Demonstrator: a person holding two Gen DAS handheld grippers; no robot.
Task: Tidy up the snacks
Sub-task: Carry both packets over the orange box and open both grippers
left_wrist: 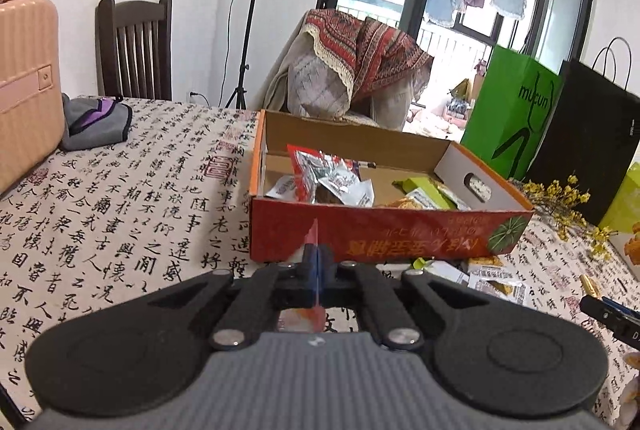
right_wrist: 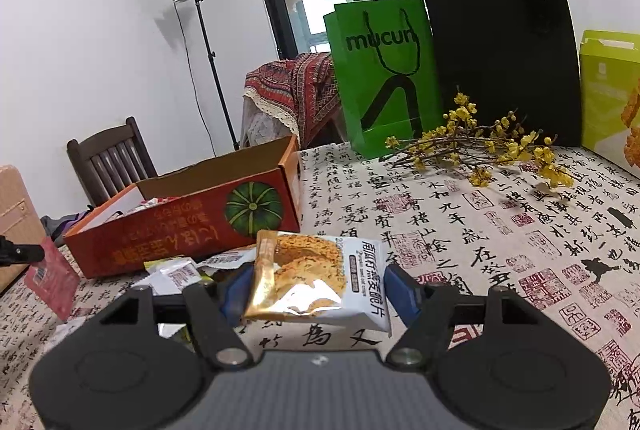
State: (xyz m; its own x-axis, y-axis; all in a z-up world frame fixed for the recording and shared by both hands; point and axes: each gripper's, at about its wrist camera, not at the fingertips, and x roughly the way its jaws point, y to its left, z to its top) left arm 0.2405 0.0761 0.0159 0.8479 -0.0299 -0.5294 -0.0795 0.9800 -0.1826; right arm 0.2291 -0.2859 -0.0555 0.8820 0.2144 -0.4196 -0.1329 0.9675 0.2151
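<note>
The left gripper [left_wrist: 316, 254] is closed on a thin red packet [left_wrist: 314, 234], pinched edge-on between its fingers [left_wrist: 307, 258], just in front of the red box [left_wrist: 360, 234] on the desk [left_wrist: 140, 190]. The right gripper [right_wrist: 320, 284] clamps a biscuit pack [right_wrist: 320, 278] across its width, fingers [right_wrist: 402, 292] pressing both sides, above the desk near the box's corner. Snacks [left_wrist: 336, 182] lie in the box; more wrappers [right_wrist: 180, 272] lie just beside it
</note>
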